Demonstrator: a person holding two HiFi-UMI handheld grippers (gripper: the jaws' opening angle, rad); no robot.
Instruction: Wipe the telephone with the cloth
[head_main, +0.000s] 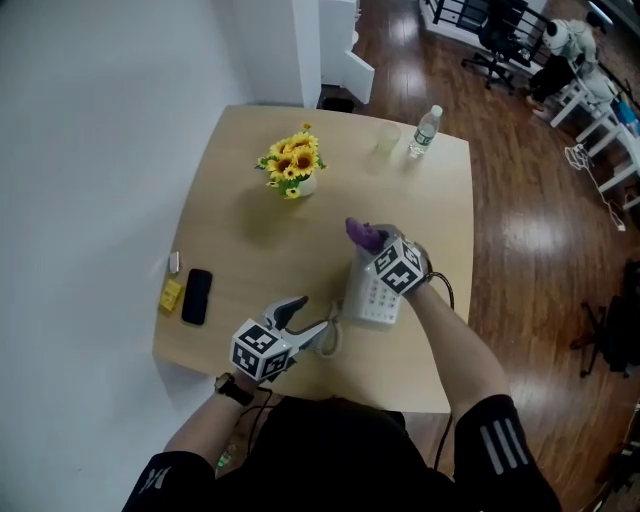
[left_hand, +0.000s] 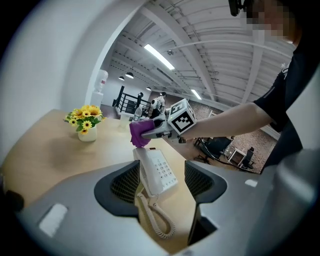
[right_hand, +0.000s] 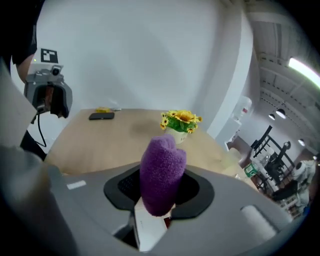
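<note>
A white telephone (head_main: 368, 298) with a coiled cord (left_hand: 157, 220) lies on the wooden table (head_main: 240, 240), just in front of me. My right gripper (head_main: 370, 243) is shut on a purple cloth (head_main: 362, 234) and holds it down on the telephone's far end. In the right gripper view the cloth (right_hand: 161, 175) fills the space between the jaws, with the telephone (right_hand: 150, 227) beneath. My left gripper (head_main: 312, 318) points at the telephone's near end from the lower left. Its jaws stand open around that end (left_hand: 157, 172), and a small gap shows on the right side.
A pot of sunflowers (head_main: 293, 162) stands at the table's back middle. A water bottle (head_main: 424, 132) and a clear cup (head_main: 388, 141) are at the far right corner. A black mobile phone (head_main: 196, 296) and a yellow object (head_main: 171, 294) lie by the left edge, against the white wall.
</note>
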